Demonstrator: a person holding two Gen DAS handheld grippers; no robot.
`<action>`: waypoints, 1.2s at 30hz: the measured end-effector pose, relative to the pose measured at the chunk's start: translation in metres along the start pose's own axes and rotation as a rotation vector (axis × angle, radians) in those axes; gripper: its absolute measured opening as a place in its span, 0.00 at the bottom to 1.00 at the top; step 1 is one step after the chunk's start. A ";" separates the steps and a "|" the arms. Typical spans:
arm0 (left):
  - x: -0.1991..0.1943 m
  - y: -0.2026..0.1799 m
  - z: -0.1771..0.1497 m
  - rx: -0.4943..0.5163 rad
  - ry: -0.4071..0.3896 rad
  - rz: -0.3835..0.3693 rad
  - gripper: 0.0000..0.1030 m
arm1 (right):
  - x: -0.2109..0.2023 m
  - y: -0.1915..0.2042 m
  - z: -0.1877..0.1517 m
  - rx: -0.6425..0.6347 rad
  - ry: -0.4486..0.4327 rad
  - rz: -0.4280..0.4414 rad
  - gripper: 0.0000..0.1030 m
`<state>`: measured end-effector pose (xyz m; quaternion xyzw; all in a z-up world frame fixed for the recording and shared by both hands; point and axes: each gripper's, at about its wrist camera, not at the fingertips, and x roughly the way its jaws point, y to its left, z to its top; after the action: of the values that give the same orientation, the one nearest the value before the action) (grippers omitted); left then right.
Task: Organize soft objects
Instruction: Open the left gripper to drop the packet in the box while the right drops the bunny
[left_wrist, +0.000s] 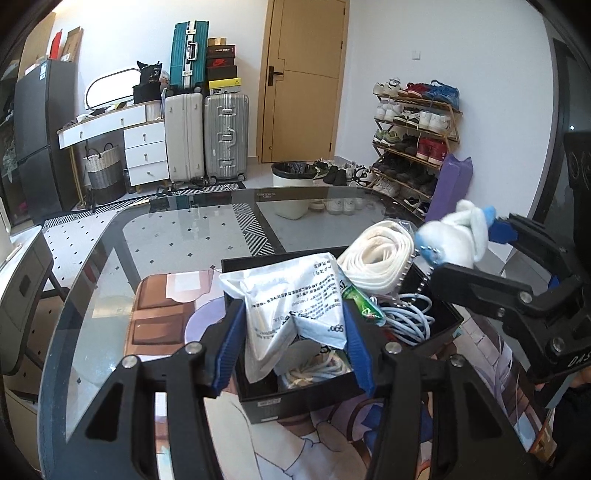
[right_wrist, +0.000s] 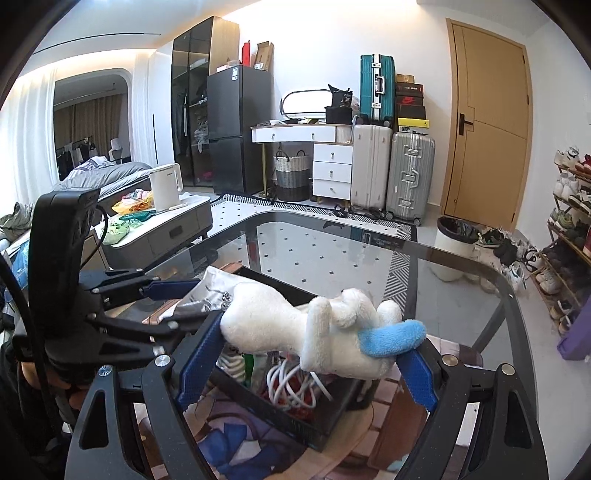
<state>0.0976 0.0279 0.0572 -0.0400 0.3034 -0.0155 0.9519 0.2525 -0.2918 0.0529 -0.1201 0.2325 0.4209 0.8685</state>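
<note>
The left tool (left_wrist: 293, 347), in the left wrist view, stands about half open with its blue pads pressed against the sides of a crumpled white printed packet (left_wrist: 291, 299), which it holds above a black box (left_wrist: 436, 306) on the glass counter (left_wrist: 166, 236). The box sits partly on a printed mat (left_wrist: 332, 435) and holds a roll of white strap (left_wrist: 376, 254), a green wrapper (left_wrist: 364, 306) and coiled pale cable (left_wrist: 406, 321). At the right of this view the right tool (left_wrist: 458, 243) carries a white and blue plush toy (left_wrist: 454, 236) over the far corner of the box, with a bead chain (left_wrist: 408, 273) dangling from it.

In the right wrist view the right tool (right_wrist: 314, 343) is spread wide, its pads gripping the plush toy (right_wrist: 314, 332) lengthwise, white body to the left, blue part to the right. The toy hangs above the black box (right_wrist: 277, 417). The left tool (right_wrist: 177, 295) enters from the left, holding the packet (right_wrist: 214, 284) beside the toy.
</note>
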 end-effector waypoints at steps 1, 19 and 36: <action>0.002 0.000 0.000 0.002 0.007 -0.001 0.54 | 0.002 0.001 0.001 -0.002 0.001 0.004 0.85; -0.006 0.004 -0.006 0.018 -0.018 0.009 1.00 | 0.034 0.000 0.023 -0.042 0.008 -0.004 0.98; -0.036 0.012 -0.034 -0.032 -0.058 0.059 1.00 | -0.011 -0.029 -0.032 0.121 -0.021 -0.017 0.99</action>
<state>0.0488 0.0393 0.0487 -0.0466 0.2770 0.0183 0.9596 0.2594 -0.3300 0.0310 -0.0648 0.2473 0.3999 0.8802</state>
